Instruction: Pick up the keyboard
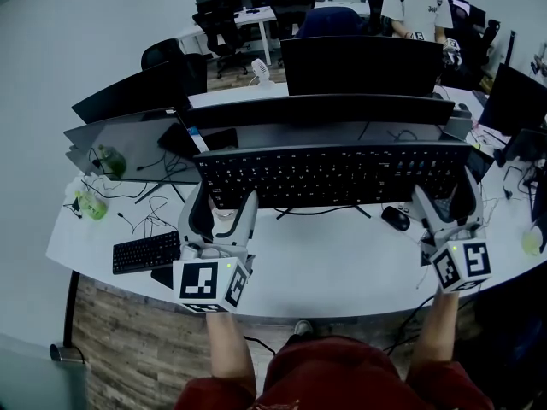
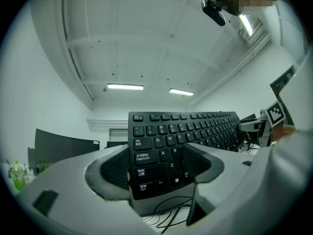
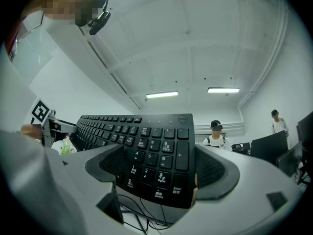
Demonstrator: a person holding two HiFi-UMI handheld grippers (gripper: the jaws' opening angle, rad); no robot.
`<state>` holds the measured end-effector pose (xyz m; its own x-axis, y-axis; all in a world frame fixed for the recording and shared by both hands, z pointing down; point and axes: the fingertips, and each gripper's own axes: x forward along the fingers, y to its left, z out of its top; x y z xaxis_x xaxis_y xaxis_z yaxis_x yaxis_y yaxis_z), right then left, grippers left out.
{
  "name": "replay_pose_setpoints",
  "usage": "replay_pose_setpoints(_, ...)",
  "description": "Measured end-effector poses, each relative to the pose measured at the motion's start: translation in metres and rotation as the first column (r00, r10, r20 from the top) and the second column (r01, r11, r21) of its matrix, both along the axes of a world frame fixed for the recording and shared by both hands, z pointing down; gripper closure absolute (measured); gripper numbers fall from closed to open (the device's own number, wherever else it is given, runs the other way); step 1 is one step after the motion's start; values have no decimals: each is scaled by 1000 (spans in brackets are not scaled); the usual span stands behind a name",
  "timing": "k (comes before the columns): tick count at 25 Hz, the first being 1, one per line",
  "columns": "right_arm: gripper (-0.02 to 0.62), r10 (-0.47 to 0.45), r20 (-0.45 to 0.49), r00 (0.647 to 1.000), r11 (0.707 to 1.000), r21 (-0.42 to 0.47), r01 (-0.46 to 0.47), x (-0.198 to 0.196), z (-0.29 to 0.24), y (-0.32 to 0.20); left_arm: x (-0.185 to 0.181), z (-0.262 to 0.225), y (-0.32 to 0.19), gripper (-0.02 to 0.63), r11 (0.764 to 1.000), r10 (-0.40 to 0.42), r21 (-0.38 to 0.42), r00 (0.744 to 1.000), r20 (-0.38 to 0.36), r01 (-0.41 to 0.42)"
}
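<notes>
Nearest the person, the left gripper (image 1: 224, 216) and the right gripper (image 1: 449, 207) each carry a marker cube at the near end, with their jaws pointing away. The left gripper's (image 2: 161, 165) jaws are clamped on the left end of the keyboard (image 2: 186, 131), the padded faces pressing around the Ctrl and Shift corner. The right gripper's (image 3: 156, 173) jaws are clamped on the number-pad end of the keyboard (image 3: 146, 141).

The black keyboard (image 1: 333, 176) spans from one pair of jaws to the other, held up off the white surface (image 1: 342, 263) with its keys facing the person. A dark cable (image 1: 320, 212) hangs from it between the two grippers.

Below and just left of the left jaws, a smaller keyboard (image 1: 145, 252) lies on the surface. A black mouse (image 1: 395, 218) sits just left of the right jaws. Farther left of the left jaws stands a green bottle (image 1: 92, 203).

Beyond the jaws are dark monitors (image 1: 359, 65), and past them a person in a white shirt (image 1: 416, 7).
</notes>
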<state>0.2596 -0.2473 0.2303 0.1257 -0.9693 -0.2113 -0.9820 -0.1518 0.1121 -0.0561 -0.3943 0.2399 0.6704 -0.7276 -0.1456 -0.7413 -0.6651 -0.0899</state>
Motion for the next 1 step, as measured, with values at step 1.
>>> replay_pose_setpoints(1, 160, 2, -1, 1000, 1000, -2, -2, 1, 0, 0, 0, 0, 0, 279, 1000, 0, 0, 1000, -1, 0)
